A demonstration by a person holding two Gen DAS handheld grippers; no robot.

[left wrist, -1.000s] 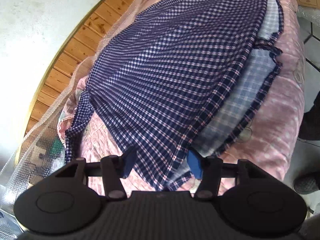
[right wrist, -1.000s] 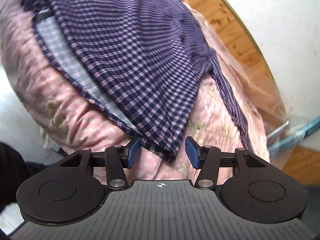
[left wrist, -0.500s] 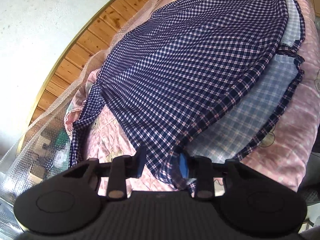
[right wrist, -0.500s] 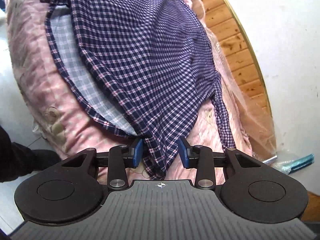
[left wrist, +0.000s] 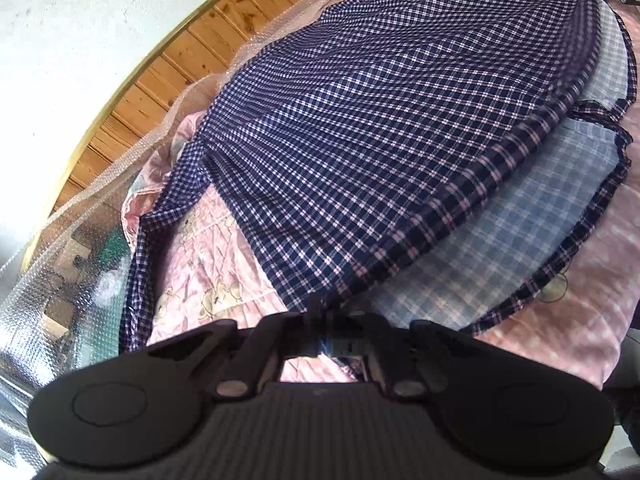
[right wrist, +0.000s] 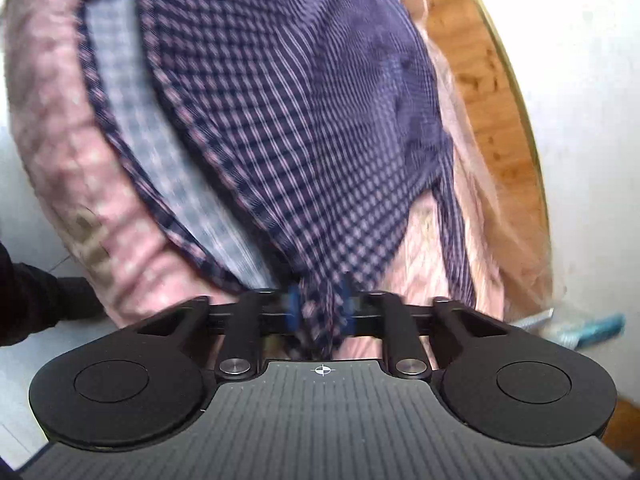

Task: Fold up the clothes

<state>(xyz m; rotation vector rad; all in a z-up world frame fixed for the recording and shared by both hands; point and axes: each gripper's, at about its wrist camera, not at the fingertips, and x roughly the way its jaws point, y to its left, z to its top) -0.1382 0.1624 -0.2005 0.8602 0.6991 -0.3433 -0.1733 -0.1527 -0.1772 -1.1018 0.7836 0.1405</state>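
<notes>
A navy checked shirt lies spread on a pink quilted bed cover, its paler inner side showing along one edge. My left gripper is shut on the shirt's near corner. In the right wrist view the same shirt is stretched away from me, blurred by motion. My right gripper is shut on a bunched corner of the shirt between its blue pads. One sleeve trails down the cover's left side.
A wooden headboard and white wall run behind the bed. Bubble wrap lies at the left. The bed edge drops to a pale floor. A dark shoe stands there.
Both grippers have closed from open onto the shirt's near corners. The shirt is now pulled taut and lifted slightly; the right view is blurred by motion.
</notes>
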